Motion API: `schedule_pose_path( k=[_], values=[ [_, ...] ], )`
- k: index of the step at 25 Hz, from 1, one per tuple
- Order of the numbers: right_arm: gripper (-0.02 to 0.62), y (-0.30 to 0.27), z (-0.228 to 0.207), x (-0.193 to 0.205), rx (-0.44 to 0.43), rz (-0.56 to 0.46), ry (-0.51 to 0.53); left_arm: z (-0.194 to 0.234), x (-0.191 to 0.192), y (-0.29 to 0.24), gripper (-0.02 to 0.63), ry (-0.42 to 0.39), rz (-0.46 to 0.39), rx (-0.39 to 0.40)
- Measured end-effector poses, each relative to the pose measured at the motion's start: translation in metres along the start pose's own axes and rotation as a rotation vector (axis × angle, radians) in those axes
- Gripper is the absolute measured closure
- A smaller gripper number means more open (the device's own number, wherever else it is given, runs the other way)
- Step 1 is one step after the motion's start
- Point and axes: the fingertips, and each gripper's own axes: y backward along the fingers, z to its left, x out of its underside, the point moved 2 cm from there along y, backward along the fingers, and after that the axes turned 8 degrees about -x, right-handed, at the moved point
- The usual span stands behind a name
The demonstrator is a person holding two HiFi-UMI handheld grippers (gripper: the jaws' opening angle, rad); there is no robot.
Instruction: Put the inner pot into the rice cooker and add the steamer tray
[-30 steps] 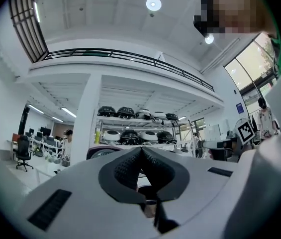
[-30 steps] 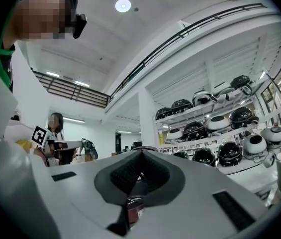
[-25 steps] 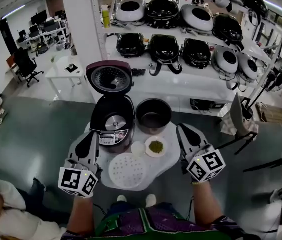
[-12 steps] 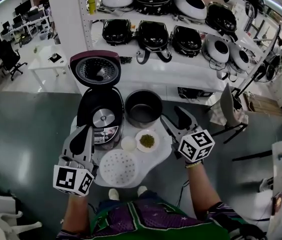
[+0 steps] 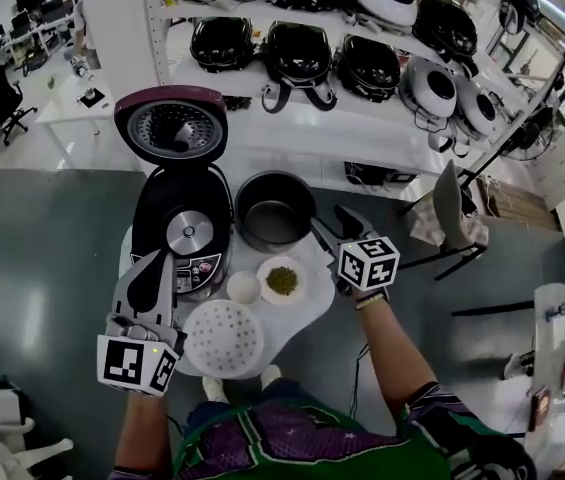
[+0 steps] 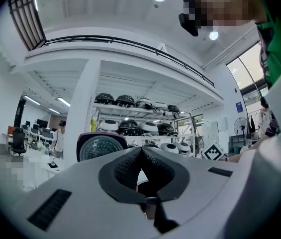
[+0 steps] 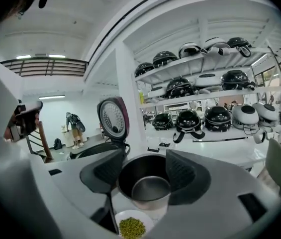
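The dark inner pot (image 5: 274, 211) stands on the small white table (image 5: 307, 318), to the right of the open rice cooker (image 5: 184, 230) with its lid (image 5: 170, 123) raised. The white perforated steamer tray (image 5: 223, 337) lies flat at the table's near edge. My right gripper (image 5: 330, 224) is open just right of the pot's rim. In the right gripper view the pot (image 7: 145, 182) shows ahead between the spread pads, untouched. My left gripper (image 5: 150, 273) is shut and empty, hovering by the cooker's front left. Its pads meet in the left gripper view (image 6: 141, 157).
A small white cup (image 5: 243, 287) and a dish of green beans (image 5: 281, 281) sit between pot and tray. White shelves (image 5: 292, 118) behind the table carry several other rice cookers. A chair (image 5: 452, 213) stands to the right, and desks (image 5: 72, 103) at far left.
My right gripper has opened and dropped forward to the inner pot's right side. My left gripper has drifted forward and a little down toward the cooker, still shut.
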Motion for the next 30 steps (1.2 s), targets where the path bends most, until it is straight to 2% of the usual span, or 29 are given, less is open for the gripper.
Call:
schedule_pose_path(
  k=[8,14,20,30],
  values=[
    [0.339,-0.061,-0.052,0.065,0.043,0.166,-0.034,0.01,0.012,-0.016,0.586,0.001,0.043,-0.044],
    [0.337,-0.087,-0.091,0.097,0.128,0.208,-0.11,0.023,0.022,-0.021,0.586,0.004,0.079,-0.079],
    [0.337,-0.108,-0.107,0.121,0.137,0.248,-0.162,0.03,0.032,-0.022,0.586,-0.003,0.11,-0.105],
    [0.337,-0.131,-0.126,0.138,0.175,0.287,-0.253,0.041,0.039,-0.019,0.586,-0.023,0.146,-0.131]
  ],
)
